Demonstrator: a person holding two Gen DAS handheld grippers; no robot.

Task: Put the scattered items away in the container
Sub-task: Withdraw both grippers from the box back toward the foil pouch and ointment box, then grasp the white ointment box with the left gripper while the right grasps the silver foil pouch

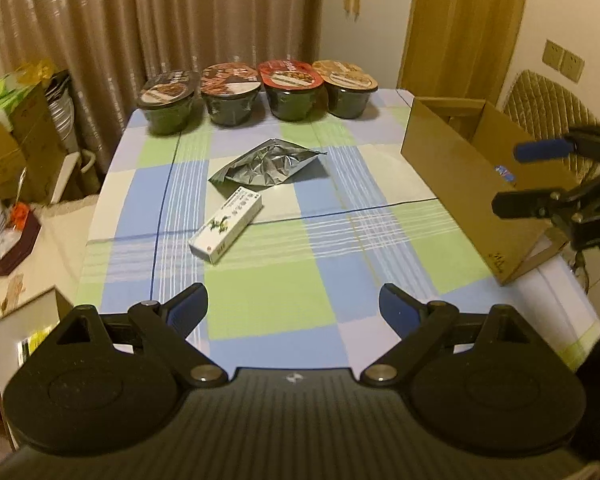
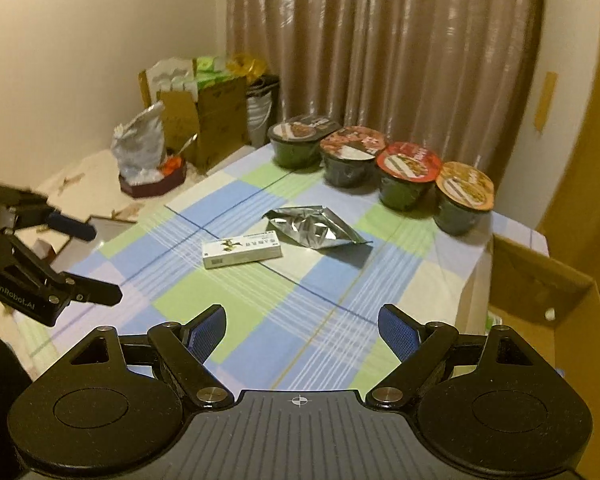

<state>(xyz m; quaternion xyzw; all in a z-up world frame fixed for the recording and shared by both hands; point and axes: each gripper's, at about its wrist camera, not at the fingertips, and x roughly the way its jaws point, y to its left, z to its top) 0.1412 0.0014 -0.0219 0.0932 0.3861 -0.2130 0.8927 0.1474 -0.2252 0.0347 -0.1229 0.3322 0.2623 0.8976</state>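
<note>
Both tools, left tool (image 1: 294,306) & right tool (image 2: 302,326), are held wide and empty over the near worktop (image 1: 260,312), prob. staged for a first pick. White carton (image 1: 226,229) & foil pouch (image 1: 266,164) are seen ahead of the left tool, touching, w/ open cloth all round; four bowls (image 1: 256,92) are lined along the far edge. The cardboard box (image 1: 472,184), open-topped, is set at the right edge beside the right tool.

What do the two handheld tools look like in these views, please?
Both are matte black plastic. The left tool and right tool each have two angled fingers with blue textured pads, silver pivot screws, round side discs and a ribbed base. White "GenRobot.AI" lettering marks the left one's side.
</note>
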